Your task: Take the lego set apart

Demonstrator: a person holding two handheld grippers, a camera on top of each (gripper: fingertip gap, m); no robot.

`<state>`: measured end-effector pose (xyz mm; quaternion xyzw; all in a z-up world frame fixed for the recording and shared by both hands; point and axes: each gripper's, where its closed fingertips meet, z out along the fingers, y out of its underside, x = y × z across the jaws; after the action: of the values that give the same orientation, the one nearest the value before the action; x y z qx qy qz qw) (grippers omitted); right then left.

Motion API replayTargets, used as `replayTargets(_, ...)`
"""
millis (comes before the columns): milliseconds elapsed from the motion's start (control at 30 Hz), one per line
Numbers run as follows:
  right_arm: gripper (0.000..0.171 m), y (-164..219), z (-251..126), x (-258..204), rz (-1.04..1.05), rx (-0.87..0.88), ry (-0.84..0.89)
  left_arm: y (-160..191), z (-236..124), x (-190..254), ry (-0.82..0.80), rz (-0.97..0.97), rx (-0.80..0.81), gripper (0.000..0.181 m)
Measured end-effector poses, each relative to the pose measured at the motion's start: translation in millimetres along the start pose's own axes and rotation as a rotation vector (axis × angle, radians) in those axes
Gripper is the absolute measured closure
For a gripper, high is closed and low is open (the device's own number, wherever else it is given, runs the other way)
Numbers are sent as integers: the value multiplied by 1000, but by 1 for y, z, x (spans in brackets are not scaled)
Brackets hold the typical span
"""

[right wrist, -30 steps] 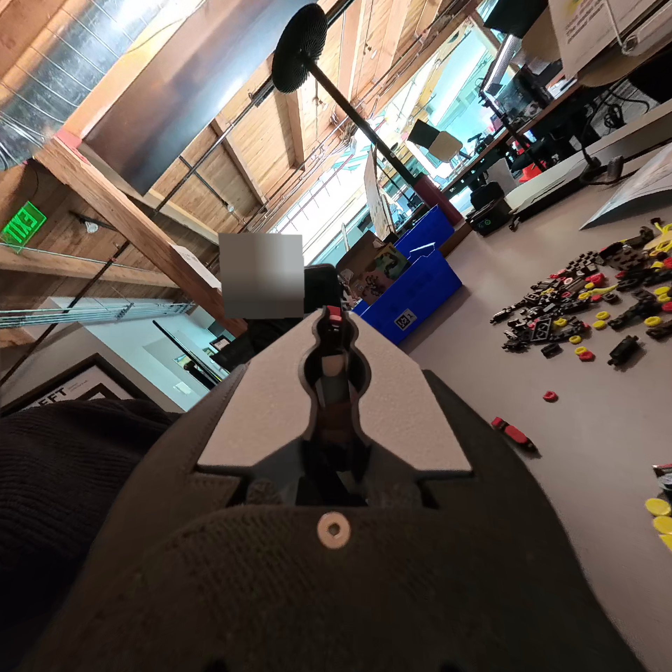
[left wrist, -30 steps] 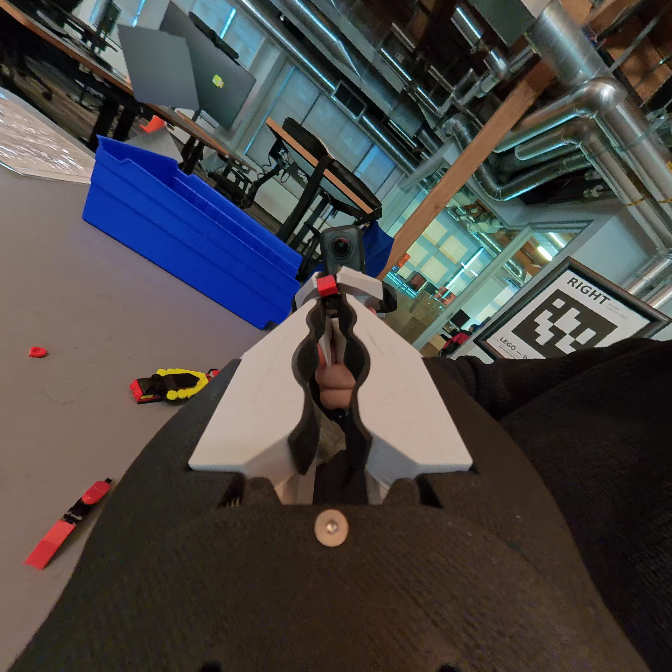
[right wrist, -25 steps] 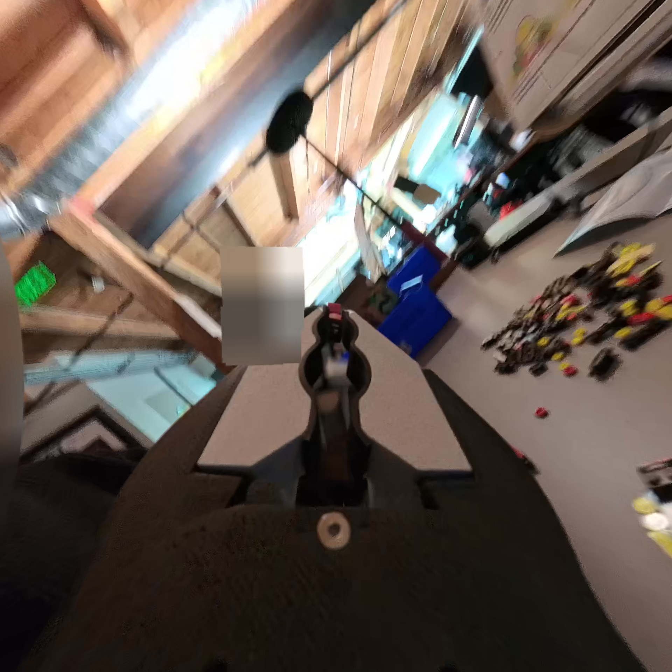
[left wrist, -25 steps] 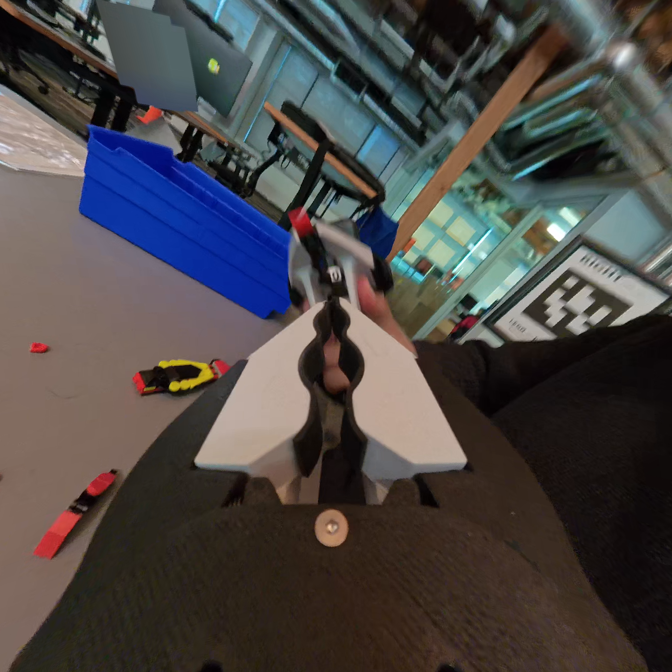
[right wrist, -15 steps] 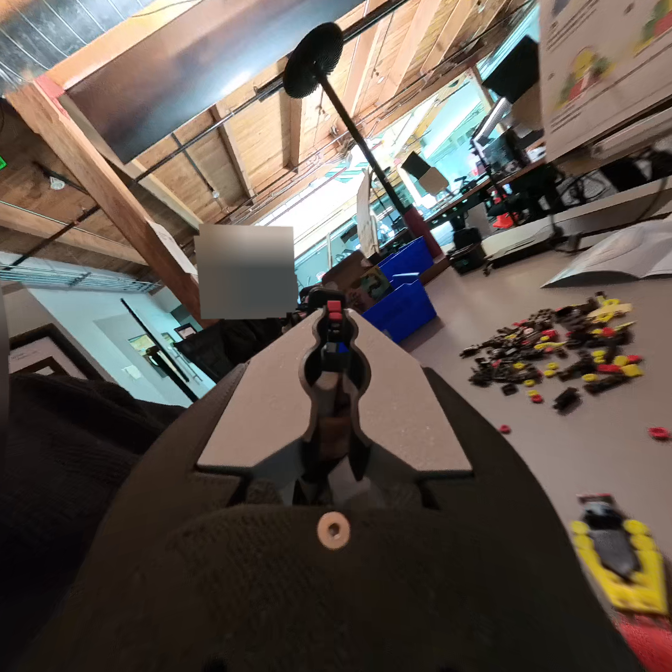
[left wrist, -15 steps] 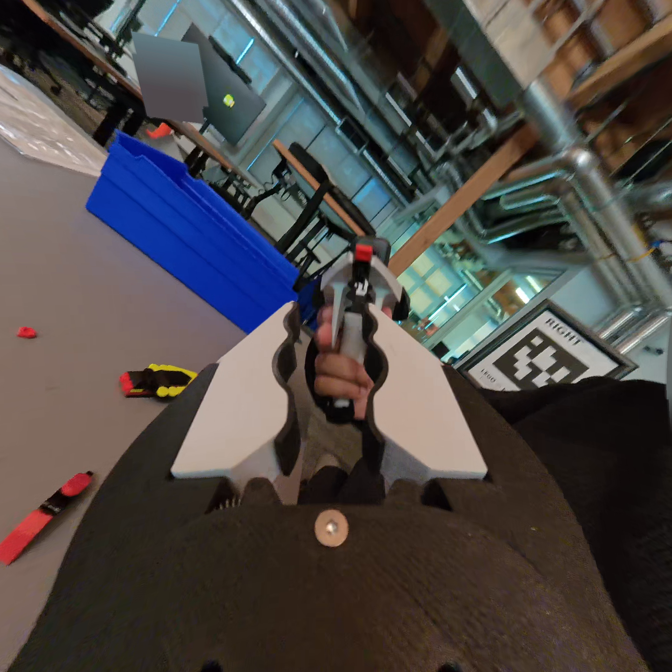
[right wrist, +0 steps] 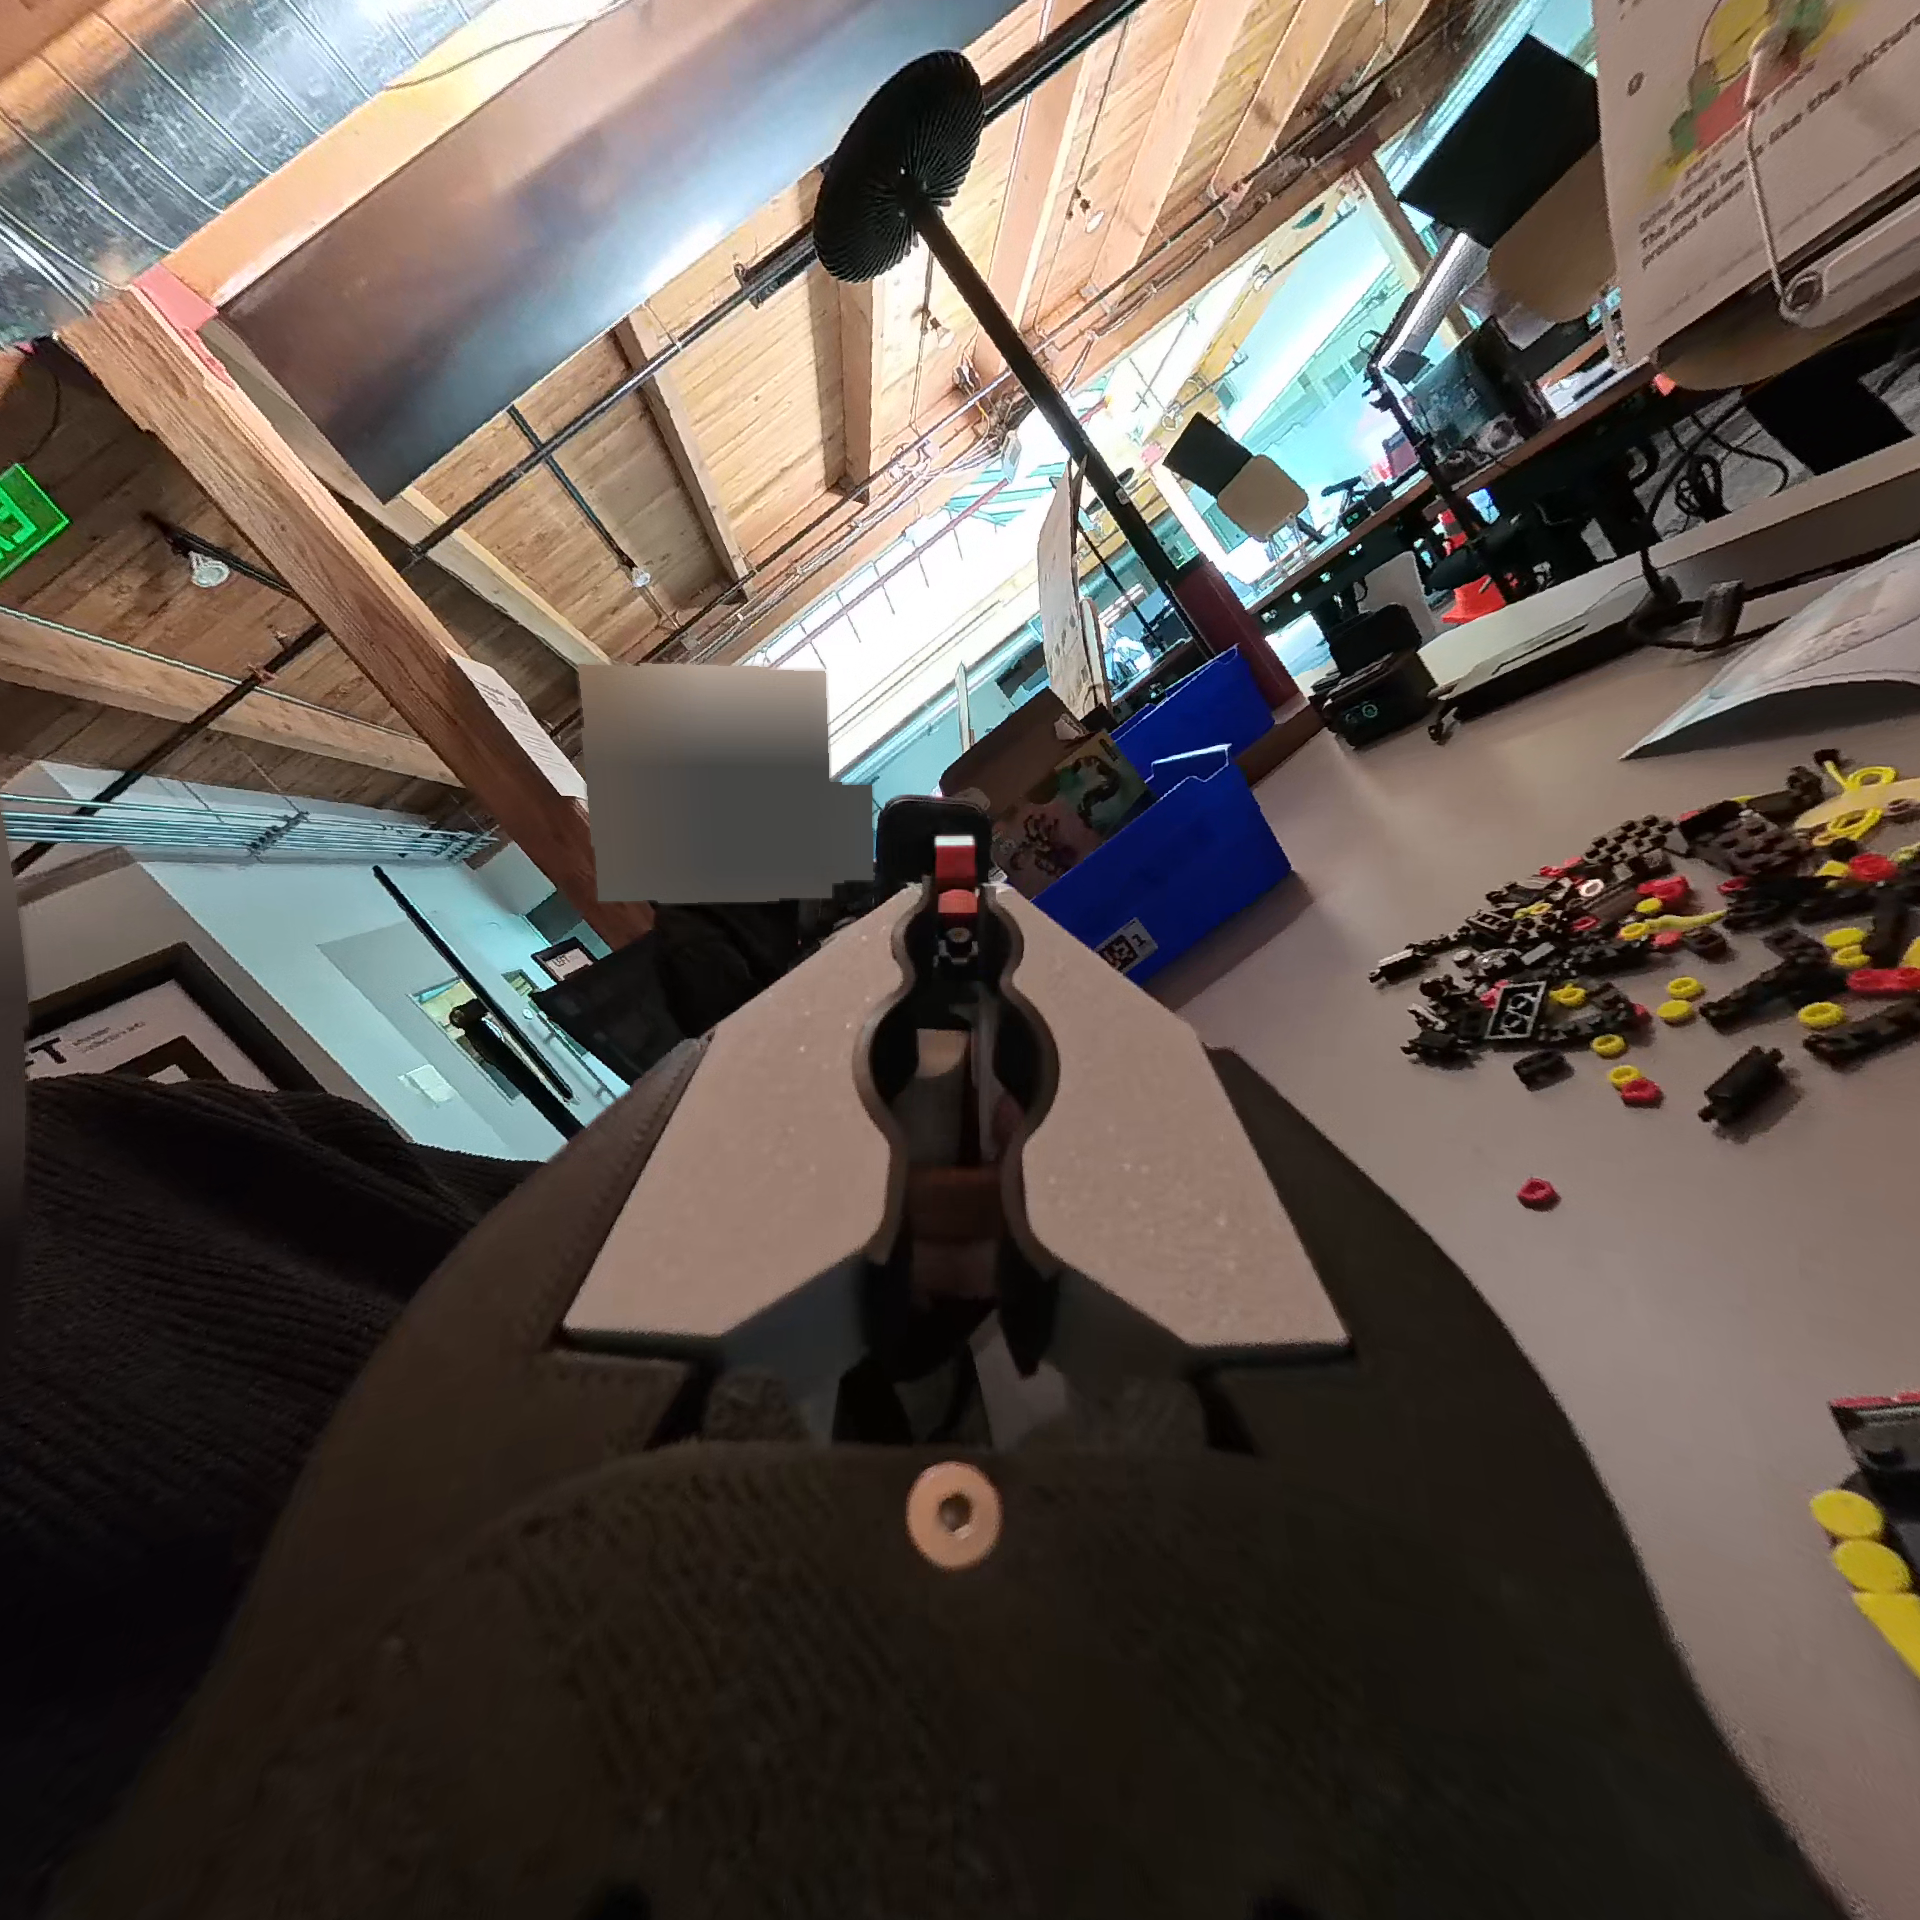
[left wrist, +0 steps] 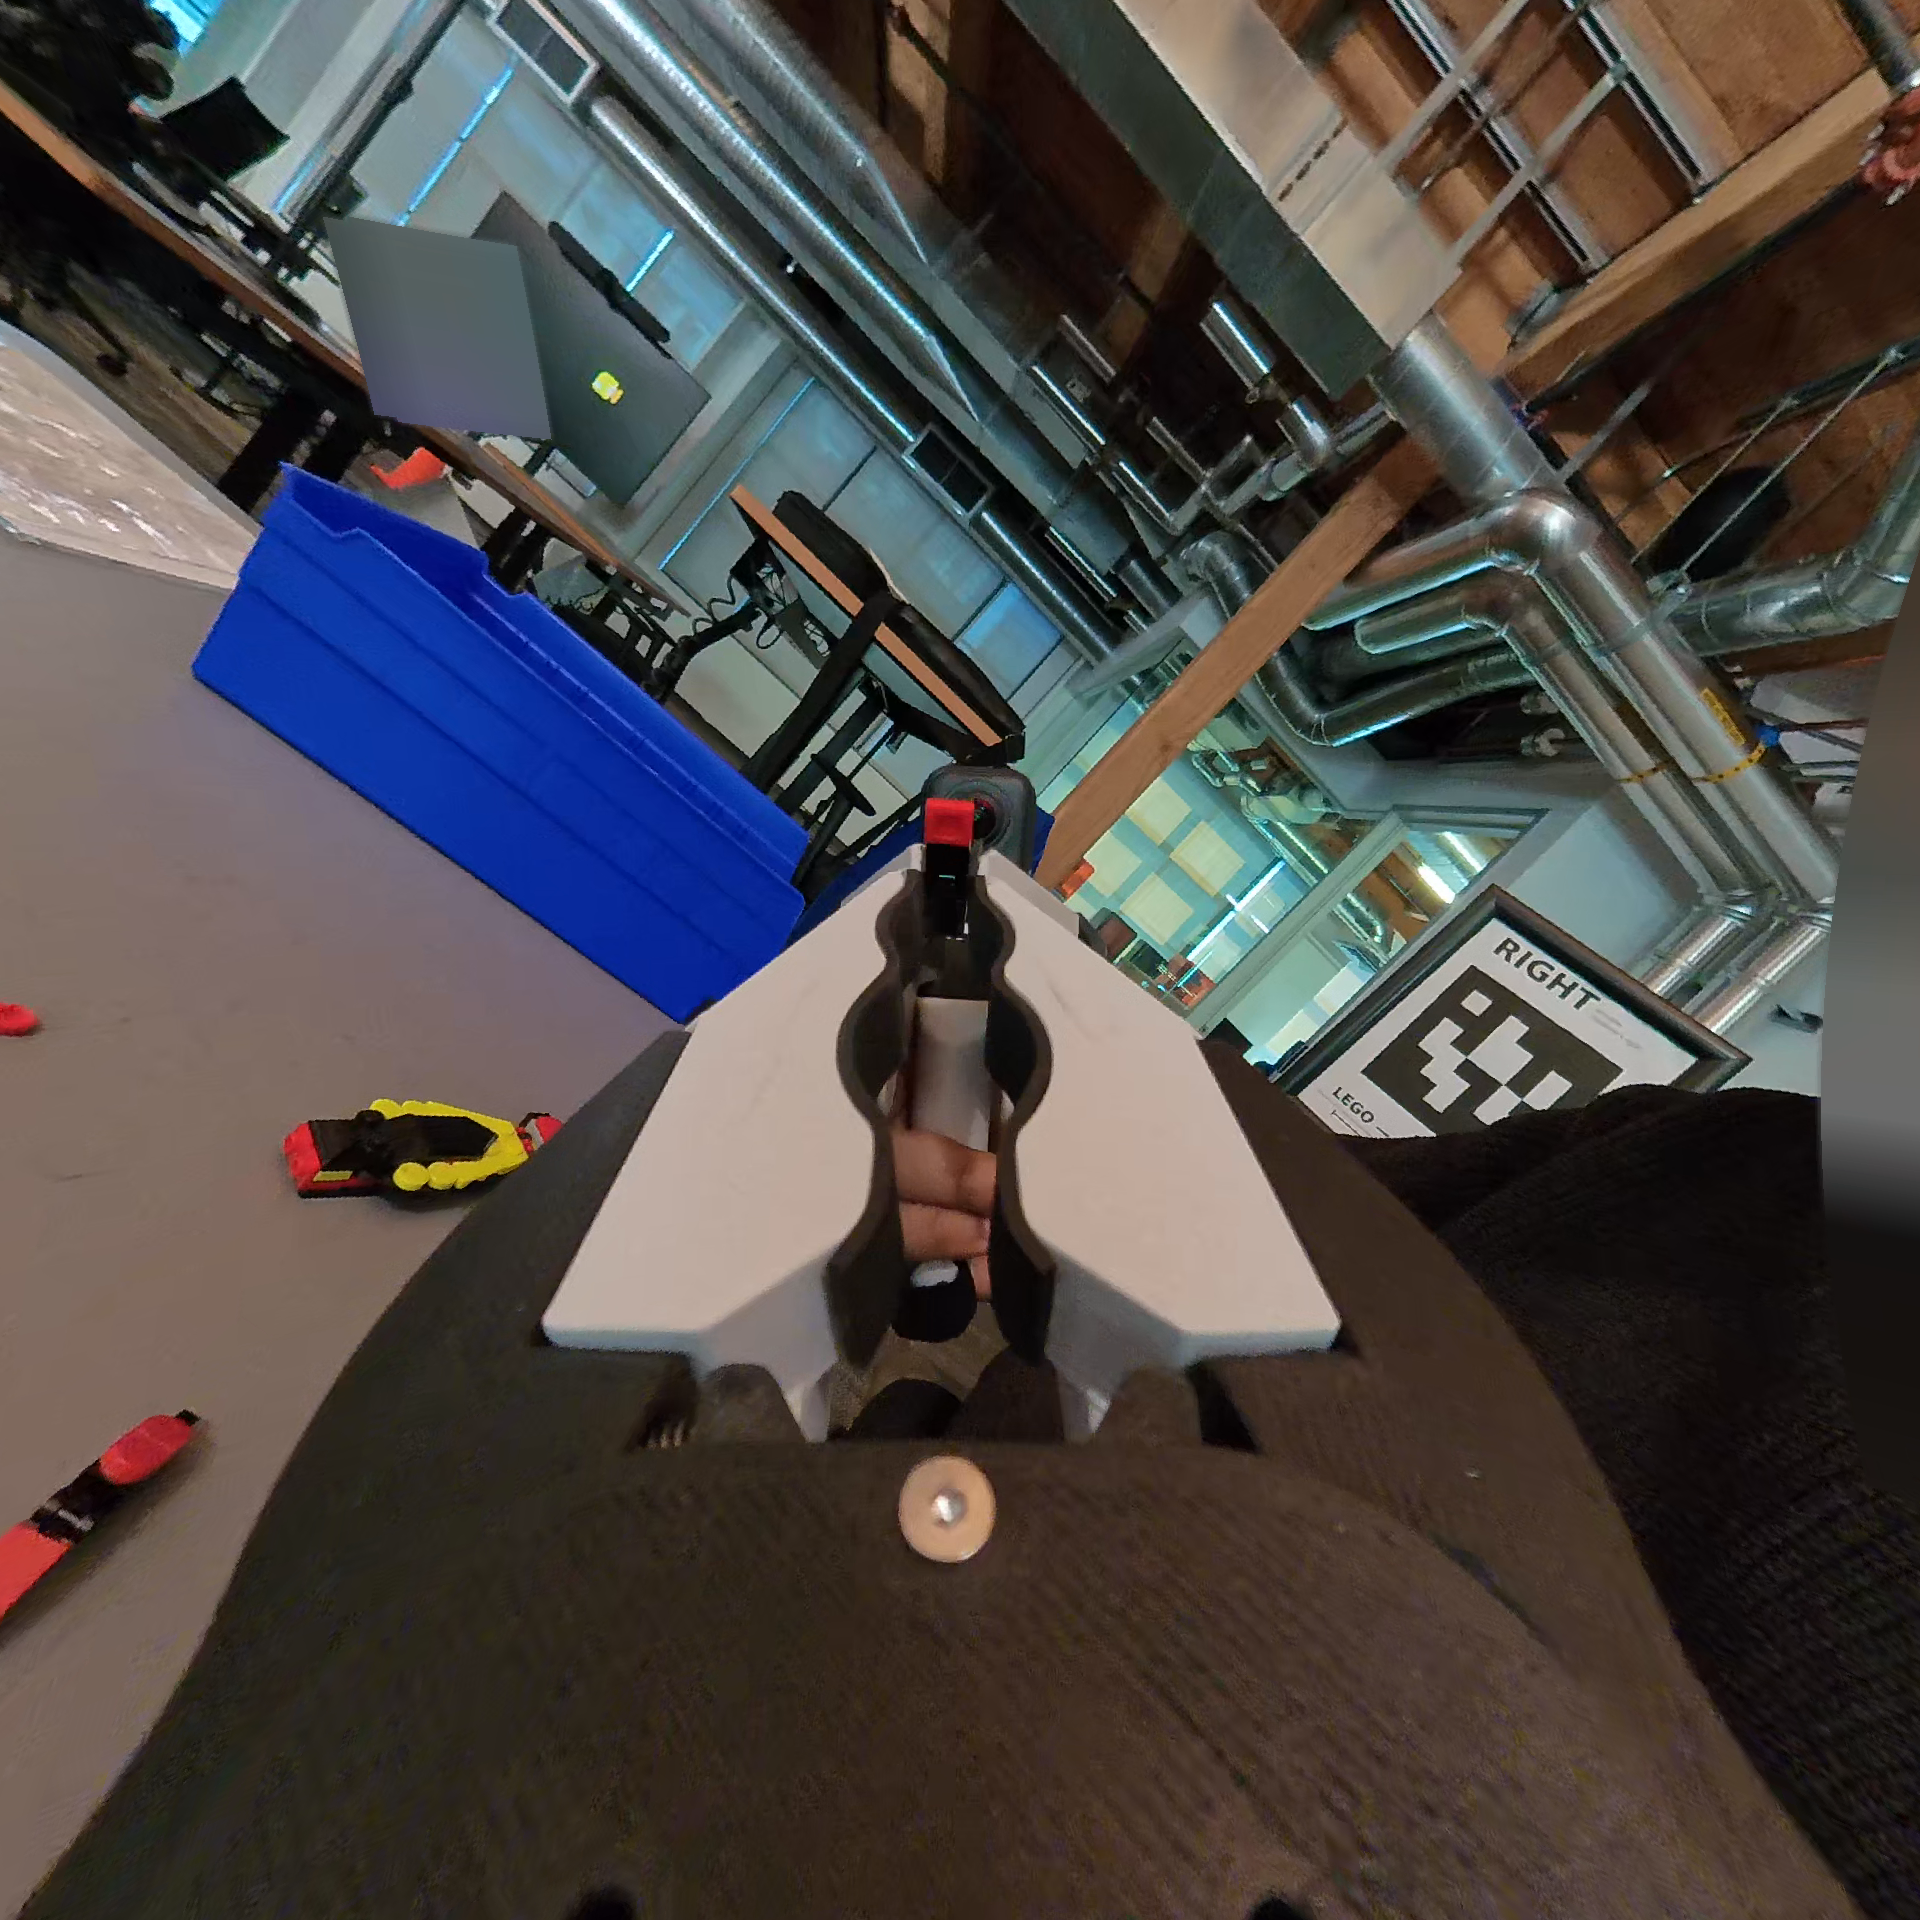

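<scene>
- Left gripper [left wrist: 948,883] and right gripper [right wrist: 954,914] are pointing at each other, raised off the grey table [left wrist: 187,935], tips meeting.
- Both are pinching the same small red-and-black lego piece [left wrist: 948,831] between nearly closed fingers; the red end is sticking out past the tips.
- Yellow-black-red lego chunk [left wrist: 410,1148] is lying on the table left of the left gripper, near a blue bin [left wrist: 468,707].
- Red-black strip [left wrist: 94,1496] is lying nearer, at the left edge.
- Loose pile of black, yellow and red lego parts [right wrist: 1683,956] is sitting on the table right of the right gripper.
</scene>
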<state>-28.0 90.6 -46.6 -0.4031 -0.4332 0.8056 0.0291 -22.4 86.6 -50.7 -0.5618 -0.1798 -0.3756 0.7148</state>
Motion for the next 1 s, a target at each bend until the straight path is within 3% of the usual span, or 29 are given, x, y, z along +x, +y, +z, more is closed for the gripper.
replayTargets(467,165,10,-1,7,126,-90,-51,2,-4,-8,33,-39,-91,176)
replayTargets(567,165,5,-2,8,109,-75,-37,6,-3,-11,18,-41,-112,162)
replayTargets(700,165,8,-1,7,91,-91,-30,10,-2,-11,20,-50,-128,158)
replayTargets(833,165,10,0,8,86,-95,-19,11,-1,-8,22,-27,-139,177)
replayTargets(1000,165,13,1,8,82,-117,-17,13,-1,-9,1,12,-168,176)
